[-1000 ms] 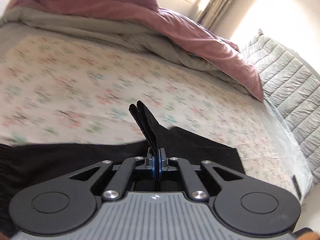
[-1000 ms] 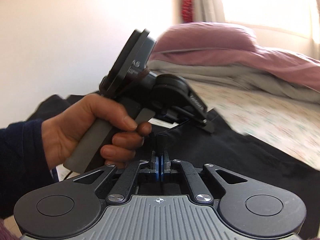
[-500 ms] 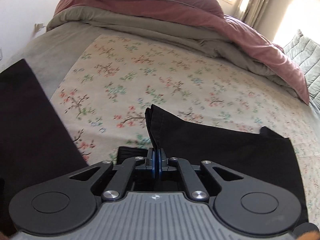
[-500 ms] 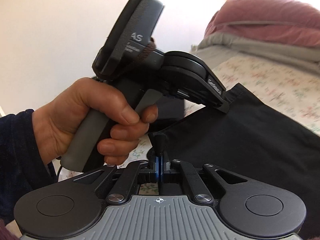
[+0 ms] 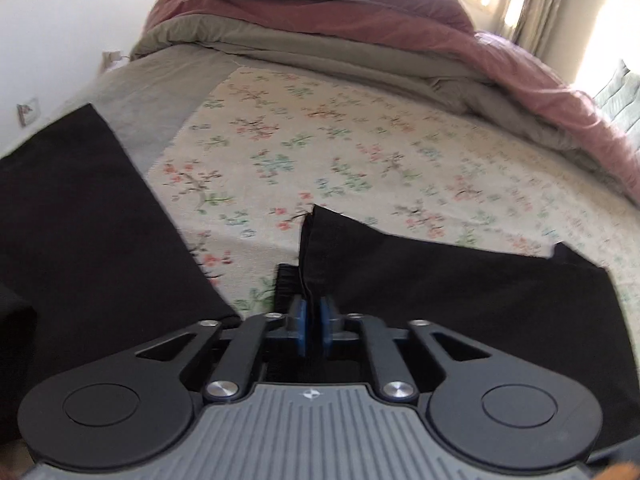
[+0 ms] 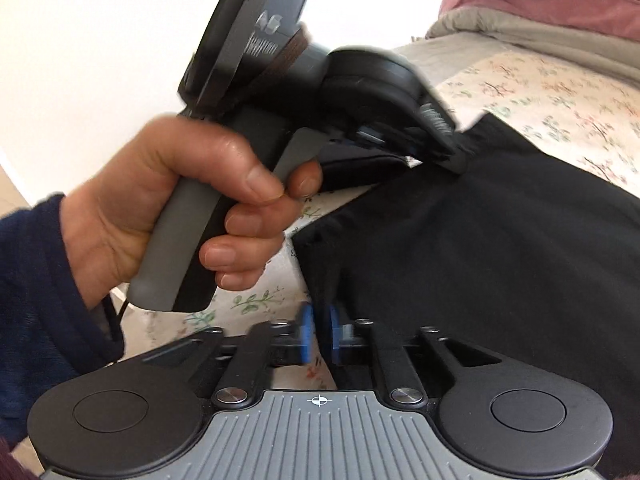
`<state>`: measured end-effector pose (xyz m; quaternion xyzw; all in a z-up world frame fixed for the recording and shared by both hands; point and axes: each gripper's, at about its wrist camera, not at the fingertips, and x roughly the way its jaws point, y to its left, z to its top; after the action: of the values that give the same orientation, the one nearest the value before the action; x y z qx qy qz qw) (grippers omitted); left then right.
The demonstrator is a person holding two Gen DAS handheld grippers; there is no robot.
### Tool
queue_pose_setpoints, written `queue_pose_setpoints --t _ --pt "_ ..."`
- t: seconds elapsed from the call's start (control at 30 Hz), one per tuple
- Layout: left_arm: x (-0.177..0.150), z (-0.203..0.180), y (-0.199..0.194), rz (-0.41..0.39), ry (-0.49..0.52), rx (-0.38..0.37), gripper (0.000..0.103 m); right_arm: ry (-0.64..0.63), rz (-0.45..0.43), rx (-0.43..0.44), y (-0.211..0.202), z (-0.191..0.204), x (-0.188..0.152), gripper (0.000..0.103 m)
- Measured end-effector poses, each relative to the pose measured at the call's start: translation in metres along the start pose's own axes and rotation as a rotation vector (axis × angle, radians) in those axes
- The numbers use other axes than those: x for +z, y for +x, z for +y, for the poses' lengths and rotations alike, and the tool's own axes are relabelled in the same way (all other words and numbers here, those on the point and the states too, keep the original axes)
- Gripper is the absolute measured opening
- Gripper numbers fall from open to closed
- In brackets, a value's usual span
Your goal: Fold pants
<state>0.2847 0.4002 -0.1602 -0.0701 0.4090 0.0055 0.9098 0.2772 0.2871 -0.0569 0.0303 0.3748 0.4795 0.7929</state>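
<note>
A floral sheet (image 5: 360, 152) covers the bed, with a grey border strip toward its left edge. A pink and olive duvet (image 5: 360, 28) is heaped along the head end and down the right side, and a wall socket (image 5: 26, 114) sits on the white wall beyond the left edge. The black pants (image 5: 460, 292) lie on the sheet near the bed's near edge; a second dark stretch of the same cloth (image 5: 80, 220) runs along the left edge, with bare floral sheet between the two.

The left tongs (image 5: 311, 330) stand slightly parted, blue pads showing a narrow gap, and the hem corner of the pants lies just ahead of them, no longer pinched. In the right wrist view the left hand (image 6: 180, 216) wrapped around its grey handle blocks much of the left side. The right tongs (image 6: 318, 334) are likewise parted a little, with the pants' edge just in front and sheet visible through the gap.

Half a second ago both tongs were clamped on the fabric, holding a raised corner each. Both have now let go, and the folded-over part has settled flat on the bed.
</note>
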Motion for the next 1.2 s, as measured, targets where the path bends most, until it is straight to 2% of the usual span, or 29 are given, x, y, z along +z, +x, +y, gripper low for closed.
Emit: queue_pose_setpoints --t 0.03,0.1,0.17,0.23,0.33,0.43,0.53,0.57,0.6,0.63,0.7,0.73,0.83,1.0,1.1,1.2 --pt "0.000 0.002 -0.001 0.004 0.003 0.018 0.043 0.022 -0.018 -0.013 -0.011 -0.004 0.000 0.031" --pt "0.002 0.008 -0.012 -0.009 -0.018 0.020 0.045 0.078 -0.088 -0.046 -0.045 -0.019 0.001 0.051" --pt "0.004 0.010 -0.029 -0.041 -0.065 0.012 0.045 0.135 -0.148 -0.085 -0.083 -0.040 -0.007 0.059" --pt "-0.001 0.001 -0.046 -0.084 -0.065 -0.020 0.045 0.217 -0.175 -0.157 -0.115 -0.072 -0.011 0.059" --pt "-0.014 -0.032 -0.051 -0.080 0.000 -0.076 0.050 0.356 -0.234 -0.252 -0.161 -0.117 -0.027 0.059" --pt "-0.029 -0.061 -0.031 -0.017 0.060 -0.036 0.050 0.469 -0.231 -0.342 -0.184 -0.158 -0.051 0.059" --pt "-0.040 -0.065 -0.004 0.062 0.044 -0.001 0.050 0.585 -0.155 -0.413 -0.188 -0.193 -0.083 0.058" --pt "-0.041 -0.065 -0.002 0.064 0.041 0.004 0.050 0.638 -0.120 -0.410 -0.185 -0.207 -0.097 0.050" --pt "-0.040 -0.065 -0.001 0.066 0.033 0.011 0.050 0.656 -0.125 -0.403 -0.185 -0.215 -0.110 0.038" --pt "-0.038 -0.066 -0.003 0.070 0.021 0.020 0.050 0.657 -0.135 -0.400 -0.193 -0.216 -0.114 0.036" --pt "-0.032 -0.072 -0.012 0.071 0.010 0.038 0.050 0.686 -0.194 -0.418 -0.209 -0.213 -0.123 0.043" --pt "-0.030 -0.077 -0.017 0.060 0.018 0.041 0.050 0.690 -0.225 -0.419 -0.217 -0.211 -0.124 0.043" --pt "-0.029 -0.101 -0.035 0.031 0.062 0.025 0.052 0.768 -0.315 -0.344 -0.241 -0.208 -0.139 0.043" --pt "-0.026 -0.175 -0.047 0.024 0.157 -0.124 0.057 0.813 -0.312 -0.378 -0.274 -0.206 -0.172 0.043" --pt "-0.026 -0.236 -0.041 0.035 0.241 -0.228 0.060 0.868 -0.286 -0.319 -0.285 -0.212 -0.189 0.043" --pt "-0.027 -0.301 -0.027 0.056 0.360 -0.280 0.065 0.885 -0.222 -0.277 -0.292 -0.212 -0.212 0.043"
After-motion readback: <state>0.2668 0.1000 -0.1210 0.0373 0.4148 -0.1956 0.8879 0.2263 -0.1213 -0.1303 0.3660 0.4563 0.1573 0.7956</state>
